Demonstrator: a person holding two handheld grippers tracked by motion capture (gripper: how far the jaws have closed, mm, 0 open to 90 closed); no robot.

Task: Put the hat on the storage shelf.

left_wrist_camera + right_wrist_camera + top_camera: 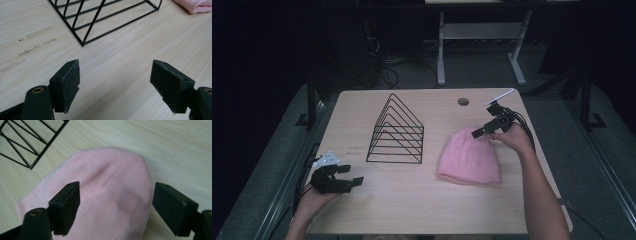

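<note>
The pink knit hat (470,158) lies flat on the right half of the surface (412,200), its rounded crown toward the far edge and its folded brim toward the person. The fabric is a soft fine rib, lightly creased. The right gripper (484,130) hovers over the crown, angled downward from a raised right hand (513,136), jaws spread wide on either side of the hat's top and gripping nothing. Left of the hat, apart from it, stands a black wire rack (396,131) of nested triangular frames. The left gripper (348,176) rests low near the surface's front-left corner, jaws wide and empty. The surface is pale wood-grain laminate with faint smudges (32,41).
</note>
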